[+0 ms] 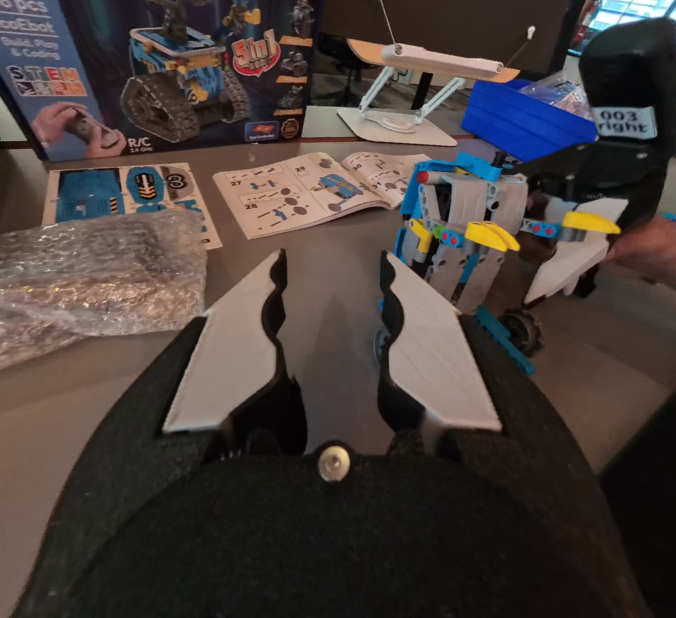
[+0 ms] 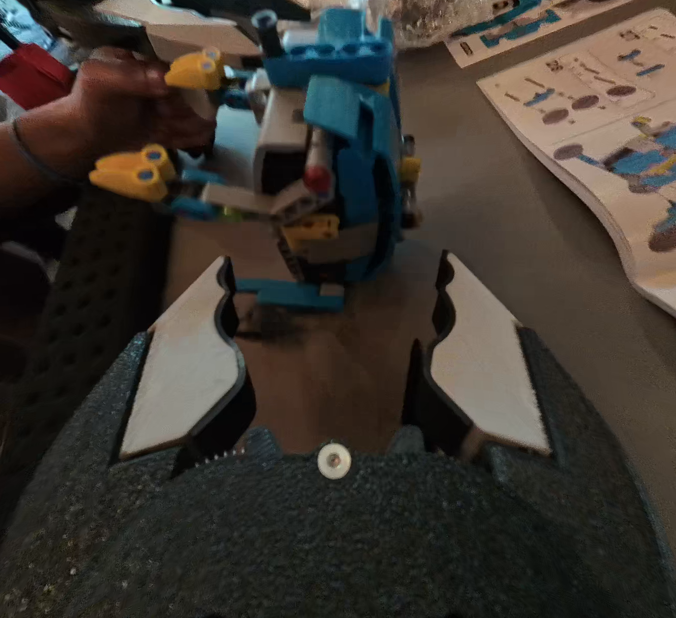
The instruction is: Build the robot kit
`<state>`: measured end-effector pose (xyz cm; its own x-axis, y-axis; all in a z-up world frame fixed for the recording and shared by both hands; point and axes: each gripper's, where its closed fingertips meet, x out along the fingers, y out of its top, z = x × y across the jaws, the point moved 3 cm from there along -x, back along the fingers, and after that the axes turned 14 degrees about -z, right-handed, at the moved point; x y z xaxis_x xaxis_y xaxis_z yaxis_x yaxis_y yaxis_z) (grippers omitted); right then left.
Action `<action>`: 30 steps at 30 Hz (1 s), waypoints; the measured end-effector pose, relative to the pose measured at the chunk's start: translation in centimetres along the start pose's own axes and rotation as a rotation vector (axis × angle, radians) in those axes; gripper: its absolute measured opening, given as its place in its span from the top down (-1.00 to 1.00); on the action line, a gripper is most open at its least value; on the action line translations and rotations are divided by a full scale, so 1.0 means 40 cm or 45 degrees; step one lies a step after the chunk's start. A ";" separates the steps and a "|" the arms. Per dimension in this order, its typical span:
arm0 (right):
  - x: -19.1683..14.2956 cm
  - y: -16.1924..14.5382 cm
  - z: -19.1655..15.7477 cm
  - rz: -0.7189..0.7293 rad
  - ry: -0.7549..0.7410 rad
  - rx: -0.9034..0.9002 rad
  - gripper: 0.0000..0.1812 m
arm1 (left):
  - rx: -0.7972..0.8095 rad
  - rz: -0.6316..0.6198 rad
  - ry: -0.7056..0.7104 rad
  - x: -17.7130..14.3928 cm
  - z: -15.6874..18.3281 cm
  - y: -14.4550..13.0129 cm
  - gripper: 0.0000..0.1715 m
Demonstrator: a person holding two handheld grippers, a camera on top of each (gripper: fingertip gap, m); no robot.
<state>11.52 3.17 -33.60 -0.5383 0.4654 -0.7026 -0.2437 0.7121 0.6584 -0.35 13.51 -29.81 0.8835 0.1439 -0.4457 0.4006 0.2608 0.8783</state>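
A toy robot point(image 1: 464, 219) built of blue, grey and yellow bricks stands upright on the grey table point(image 1: 128, 399), with a black wheel point(image 1: 523, 329) at its base. My left gripper point(image 1: 333, 256) is open and empty, its right finger just left of the robot's base. In the right wrist view my right gripper point(image 2: 334, 258) is open and empty, and the robot point(image 2: 329, 161) stands just ahead of its fingertips, not between them. A person's hand point(image 2: 109, 113) touches the robot's yellow claws point(image 2: 131, 175). The right gripper's white fingers point(image 1: 563, 263) show behind the robot.
The kit's box point(image 1: 175, 51) stands at the back left. A sticker sheet point(image 1: 120, 190), an open instruction booklet point(image 1: 292, 190) and a bubble-wrap bag point(image 1: 95, 278) lie on the table. A white stand point(image 1: 409, 88) and a blue bin point(image 1: 519, 117) sit behind.
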 end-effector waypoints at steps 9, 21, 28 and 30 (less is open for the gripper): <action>0.101 0.122 0.017 0.061 -0.170 0.113 0.10 | -0.149 0.130 0.333 -0.082 -0.118 0.013 0.52; 0.191 0.254 0.032 0.147 -0.122 0.138 -0.06 | -0.210 0.335 0.513 -0.170 -0.182 0.040 0.51; -0.027 0.117 0.081 0.255 -0.216 0.173 0.05 | -0.070 0.480 0.284 -0.155 0.050 0.100 0.51; -0.052 0.076 0.087 0.264 -0.222 0.190 0.08 | 0.032 0.425 0.199 -0.114 0.129 0.099 0.51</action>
<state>14.70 6.21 -31.07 -0.4142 0.6830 -0.6016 -0.0150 0.6558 0.7548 -1.52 8.97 -23.40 0.9195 0.3620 -0.1530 0.1039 0.1516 0.9830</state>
